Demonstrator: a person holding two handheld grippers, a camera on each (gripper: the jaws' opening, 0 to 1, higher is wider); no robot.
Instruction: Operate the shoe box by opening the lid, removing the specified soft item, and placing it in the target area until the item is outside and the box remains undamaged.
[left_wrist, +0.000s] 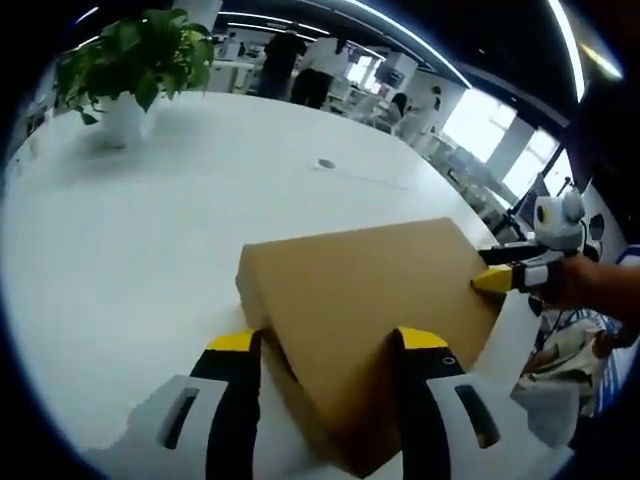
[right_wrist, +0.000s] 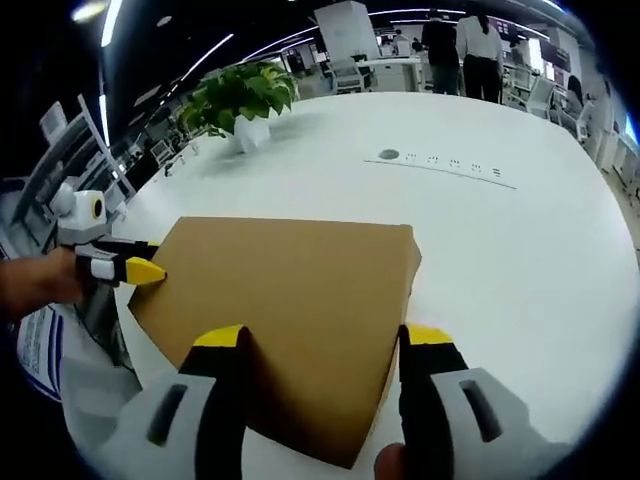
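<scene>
We see a wide white table (left_wrist: 150, 240) running from the bottom of both views up toward an open office with ceiling light strips and people standing at the top of the frame. In the left gripper view a potted plant (left_wrist: 135, 60) sits on the table at upper left; in the right gripper view it stands at upper left too, and a round port with a row of small marks (right_wrist: 440, 160) lies in the tabletop at upper centre. The brown shoe box (left_wrist: 370, 310) rests closed on the table in the lower centre of each view, one corner pointing toward the camera. Our left gripper (left_wrist: 325, 345) stands spread, its yellow-tipped jaws either side of the box's near corner; our right gripper (right_wrist: 320, 340) is likewise spread over its own near edge of the box. Each gripper's tip meets the box's edge in the other's view, though we cannot tell whether it truly touches.
</scene>
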